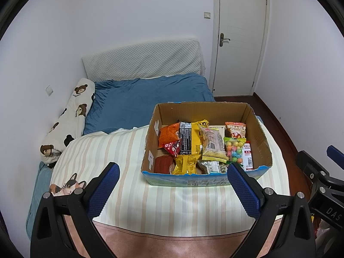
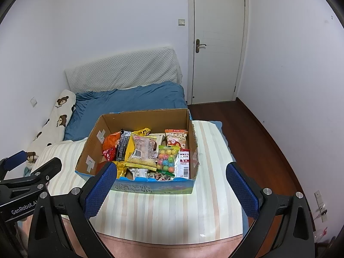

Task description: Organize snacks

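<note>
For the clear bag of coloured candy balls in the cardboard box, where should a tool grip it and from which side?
Probably from above, pinching the green top edge of the clear bag of coloured candy balls. It lies flat, hemmed in by neighbouring packets inside the cardboard box, so side access looks blocked. The open right tool hovers nearest.

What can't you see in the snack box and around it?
- Bottom of the cardboard box: both views, covered by piled snack packets.
- Snacks at the near edge: the box's front wall and the right tool finger hide them in the right wrist view.
- Small print on the candy-ball bag: too small to read.
- Cat picture on the bedding: left wrist view, partly behind the left tool.
</note>
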Motion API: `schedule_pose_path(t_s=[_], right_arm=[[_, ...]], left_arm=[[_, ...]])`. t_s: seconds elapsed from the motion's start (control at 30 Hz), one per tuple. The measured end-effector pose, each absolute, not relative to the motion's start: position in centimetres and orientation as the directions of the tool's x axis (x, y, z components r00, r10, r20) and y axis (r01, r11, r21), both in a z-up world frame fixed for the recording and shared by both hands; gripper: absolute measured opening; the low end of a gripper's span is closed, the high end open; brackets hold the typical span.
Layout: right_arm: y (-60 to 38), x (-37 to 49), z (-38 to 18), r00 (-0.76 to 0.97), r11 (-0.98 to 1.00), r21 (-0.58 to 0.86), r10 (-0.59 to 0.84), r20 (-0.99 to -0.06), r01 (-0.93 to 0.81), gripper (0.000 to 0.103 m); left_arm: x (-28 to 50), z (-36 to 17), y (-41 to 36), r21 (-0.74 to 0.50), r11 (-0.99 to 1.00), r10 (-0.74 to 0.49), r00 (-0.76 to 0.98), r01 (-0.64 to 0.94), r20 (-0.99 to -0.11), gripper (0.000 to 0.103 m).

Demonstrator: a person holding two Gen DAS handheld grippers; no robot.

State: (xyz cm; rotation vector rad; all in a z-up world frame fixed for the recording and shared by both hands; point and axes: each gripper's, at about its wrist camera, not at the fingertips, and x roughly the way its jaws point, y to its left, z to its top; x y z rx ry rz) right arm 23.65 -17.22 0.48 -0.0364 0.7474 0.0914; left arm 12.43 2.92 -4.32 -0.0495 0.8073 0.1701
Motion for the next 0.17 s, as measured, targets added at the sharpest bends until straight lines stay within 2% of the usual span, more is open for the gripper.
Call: schedule_pose_path(t_s=[0.17], right_arm=[[-17.22, 23.65, 0.51, 0.731, 0.995, 0.0, 0.071, -0.678, -0.097, 0.103]], left_arm=[[12.18, -4.11, 2.89, 0.019, 0.985, 0.134, 0.685, -0.172, -0.717, 0.103]])
